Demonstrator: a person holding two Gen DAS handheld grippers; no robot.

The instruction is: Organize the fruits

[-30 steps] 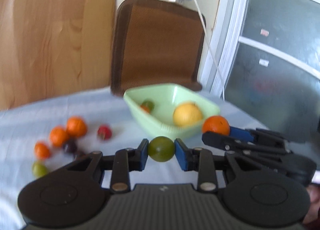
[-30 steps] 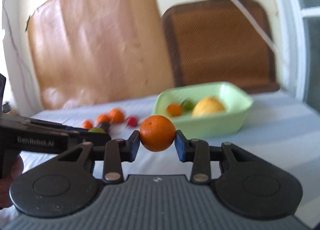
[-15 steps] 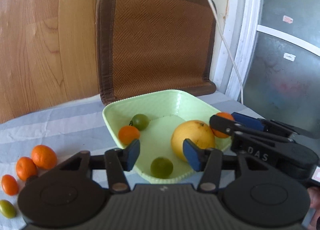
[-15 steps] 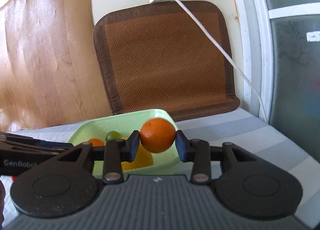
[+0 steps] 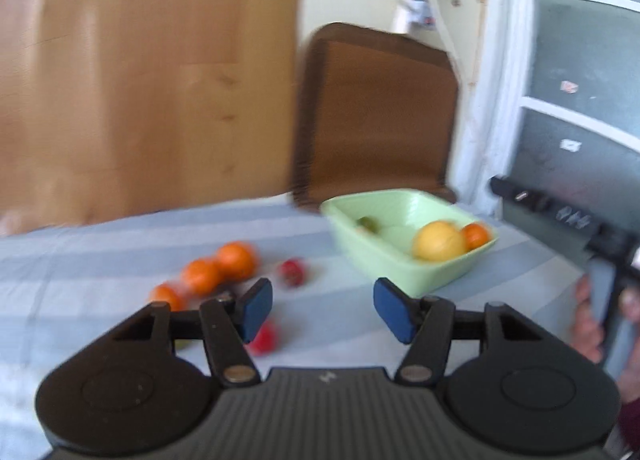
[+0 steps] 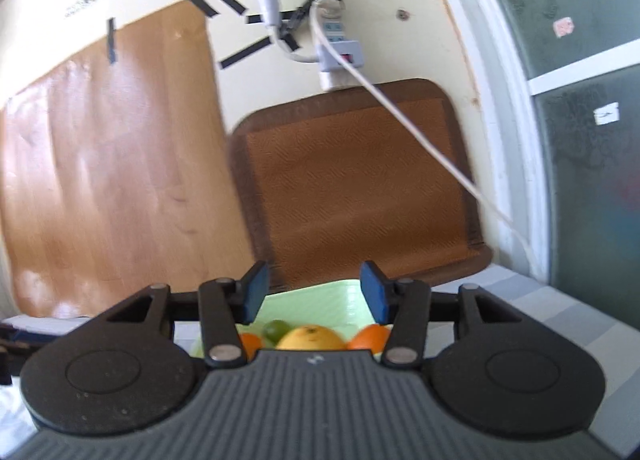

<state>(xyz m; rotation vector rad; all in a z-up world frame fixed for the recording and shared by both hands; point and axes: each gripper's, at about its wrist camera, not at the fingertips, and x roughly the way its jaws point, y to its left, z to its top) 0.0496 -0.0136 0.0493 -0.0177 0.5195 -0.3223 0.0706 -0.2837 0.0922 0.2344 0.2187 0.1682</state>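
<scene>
Left wrist view: left tongs [image 5: 323, 308] opening with nothing between the blue pads, aimed past the near-left corner of the bowl [image 5: 436, 268] toward the loose fruit. Bowl standing on the striped desk [image 5: 80, 260], in front of the brown mat [image 5: 376, 116] propped against the wall, probably set there as the single collecting spot. Inside the bowl: a yellow fruit [image 5: 439, 246], an orange [image 5: 475, 235] touching its right side, a green fruit [image 5: 369, 224] toward the far-left corner. Left of the bowl, well apart from it, three oranges [image 5: 218, 270] bunched together, a red fruit [image 5: 293, 271] between them and the bowl, another red one [image 5: 264, 338] nearer, partly behind the left pad; all blurred. Judging by that, sorting only partly done.

Right wrist view: right tongs [image 6: 315, 292] opening too, empty, hovering just above the near side of the bowl [image 6: 320, 302], likely so fruit drops in rather than rolling off. Right of the bowl, a hand [image 5: 588, 324] gripping the handle of that tool.
</scene>
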